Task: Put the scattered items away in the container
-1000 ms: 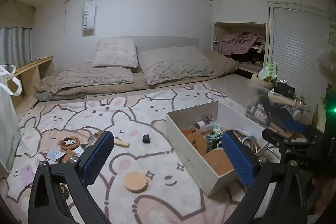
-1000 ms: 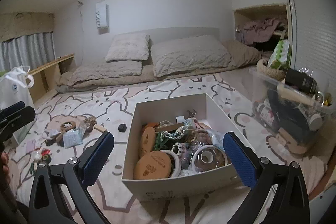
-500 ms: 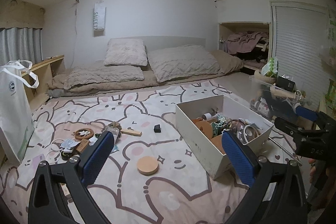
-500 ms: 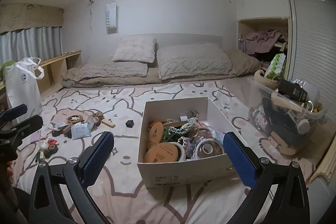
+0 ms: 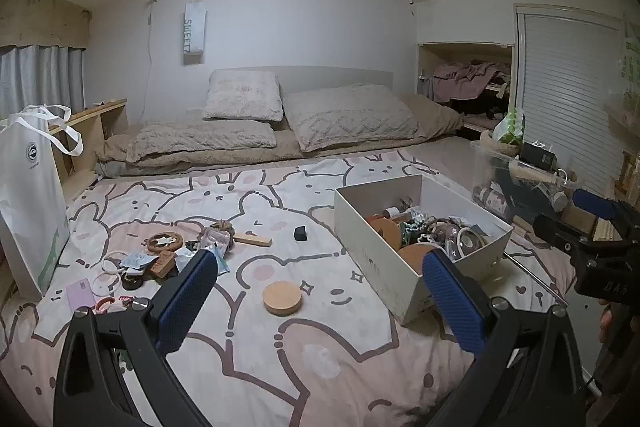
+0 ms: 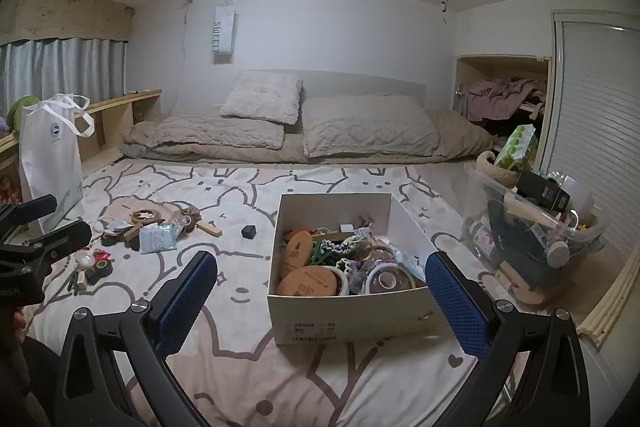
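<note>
Left wrist view: the left gripper (image 5: 320, 287) hangs with jaws spread wide and empty above the bunny-print bedspread (image 5: 248, 359) — a round wooden disc (image 5: 282, 297) lies between its fingers, beside the white cardboard box (image 5: 384, 279).

Right wrist view: the right gripper (image 6: 322, 289) is likewise wide and empty — the box (image 6: 344, 315), full of trinkets, sits between its fingers.

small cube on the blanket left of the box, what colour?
Black cube; clearest in the left wrist view.
</note>
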Tool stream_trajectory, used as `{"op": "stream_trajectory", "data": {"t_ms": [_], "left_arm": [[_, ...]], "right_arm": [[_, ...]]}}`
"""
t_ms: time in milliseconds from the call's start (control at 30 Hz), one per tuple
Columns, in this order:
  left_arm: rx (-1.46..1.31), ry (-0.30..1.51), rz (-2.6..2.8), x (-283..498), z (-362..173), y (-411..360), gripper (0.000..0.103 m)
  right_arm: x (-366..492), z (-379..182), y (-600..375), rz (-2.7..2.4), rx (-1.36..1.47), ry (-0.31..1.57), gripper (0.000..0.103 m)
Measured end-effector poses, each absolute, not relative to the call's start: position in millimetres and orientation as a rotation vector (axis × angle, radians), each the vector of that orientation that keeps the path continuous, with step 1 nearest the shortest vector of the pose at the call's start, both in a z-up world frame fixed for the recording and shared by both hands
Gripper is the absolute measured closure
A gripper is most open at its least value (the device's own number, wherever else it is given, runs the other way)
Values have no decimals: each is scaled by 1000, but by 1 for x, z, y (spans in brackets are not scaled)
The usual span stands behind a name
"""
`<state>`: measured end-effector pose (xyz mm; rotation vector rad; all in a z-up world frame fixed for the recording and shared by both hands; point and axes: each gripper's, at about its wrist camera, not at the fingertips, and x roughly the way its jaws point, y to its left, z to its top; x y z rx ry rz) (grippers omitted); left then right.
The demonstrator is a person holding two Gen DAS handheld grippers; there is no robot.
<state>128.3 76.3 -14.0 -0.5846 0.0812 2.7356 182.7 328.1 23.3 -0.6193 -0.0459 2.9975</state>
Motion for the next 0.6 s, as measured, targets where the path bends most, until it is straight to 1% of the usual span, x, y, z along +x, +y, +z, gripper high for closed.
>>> {"op": "stream_trajectory", "data": {"t_ms": [600], "left_arm": [[-603, 86, 2727, 135, -19, 76, 0]], "right_arm": [[190, 26, 327, 3000, -615, -53, 0]]}}
